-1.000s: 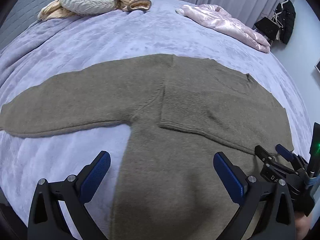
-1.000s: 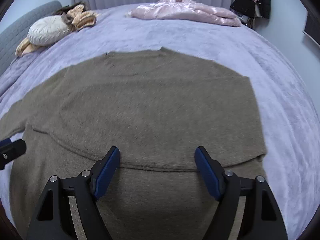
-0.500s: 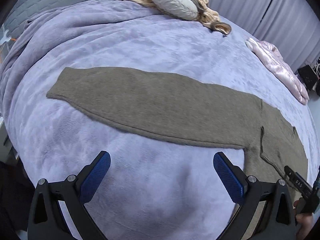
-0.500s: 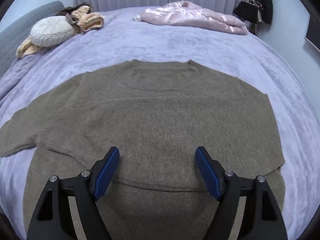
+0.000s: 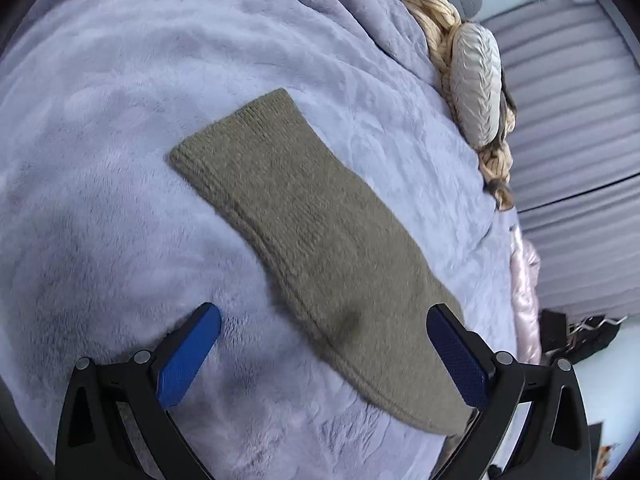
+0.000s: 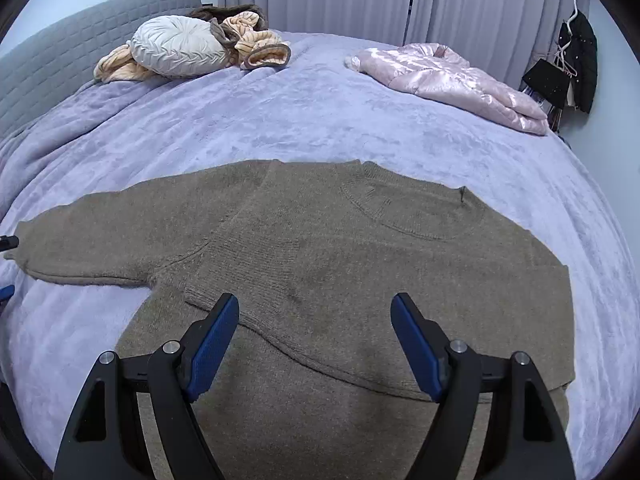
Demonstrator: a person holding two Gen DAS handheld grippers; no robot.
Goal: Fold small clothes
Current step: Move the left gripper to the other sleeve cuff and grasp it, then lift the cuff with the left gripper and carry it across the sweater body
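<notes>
An olive knit sweater (image 6: 360,264) lies flat on the lilac bedspread (image 6: 280,120). One sleeve is folded across its body; the other sleeve (image 6: 112,236) stretches out to the left. In the left wrist view that outstretched sleeve (image 5: 312,240) runs diagonally, its ribbed cuff at the upper left. My left gripper (image 5: 324,344) hovers open over the sleeve, nothing between its blue pads. My right gripper (image 6: 316,340) hangs open above the sweater's lower body, empty. The left gripper's tip shows at the right wrist view's left edge, beside the cuff.
A round cream cushion (image 6: 180,46) and tan knitted clothes (image 6: 256,46) lie by the grey headboard (image 6: 80,40). A pink quilted jacket (image 6: 452,80) rests at the far right of the bed. Dark clothes (image 6: 572,64) hang by the curtains.
My left gripper has swept left from the sweater's body out along the sleeve to near the cuff, rolling as it went. My right gripper has drawn back and risen a little, staying open.
</notes>
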